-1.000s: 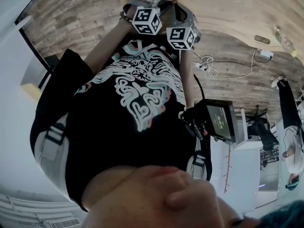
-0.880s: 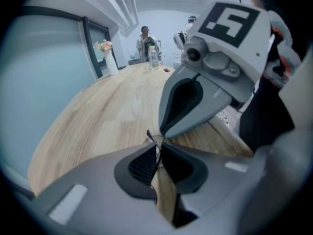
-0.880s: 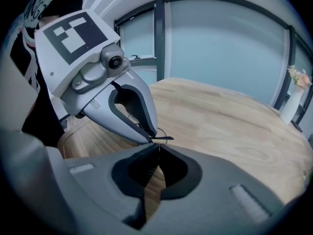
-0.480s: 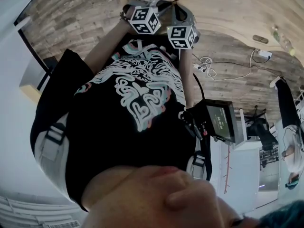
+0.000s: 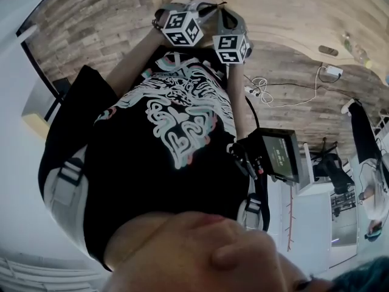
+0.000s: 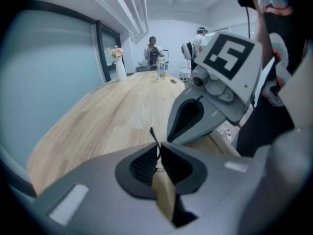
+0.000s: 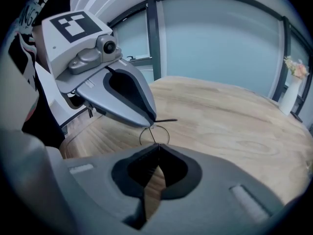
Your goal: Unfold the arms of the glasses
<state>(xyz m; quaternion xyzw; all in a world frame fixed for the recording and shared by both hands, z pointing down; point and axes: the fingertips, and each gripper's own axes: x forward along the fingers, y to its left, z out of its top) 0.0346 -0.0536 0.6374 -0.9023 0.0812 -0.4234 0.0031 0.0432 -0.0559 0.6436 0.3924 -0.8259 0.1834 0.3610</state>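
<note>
Above the pale wooden worktop (image 7: 234, 126), well clear of its surface, we hold the glasses (image 7: 152, 135) pinched between both tools, which meet almost tip to tip. Our left tool (image 6: 157, 147) has its jaws pressed together on a thin dark arm (image 6: 153, 135), whose end pokes up just past the pads. From the right gripper view that same arm sticks out sideways beyond the left jaws as a short dark rod. Our right tool (image 7: 157, 146) is likewise closed down to nothing, gripping a fine wire part that runs from its jaws up across one round rim (image 7: 154, 126). We cannot tell whether this part is the second arm or the frame itself, as it is too thin. The rim hangs in the small gap between the two sets of jaws and touches nothing else. In the head view the wire is too fine to make out, and only the two marker cubes (image 5: 182, 28) show side by side. What the coming move turns on, as we judge it, is that the two holds sit just beside each other with the hinge somewhere between them. The left tool is on the arm, so it would swing outward while the right holds the frame steady. The arms seem not yet fully opened, and such slight wire could bend or slip if we pull rather than pivot.
</note>
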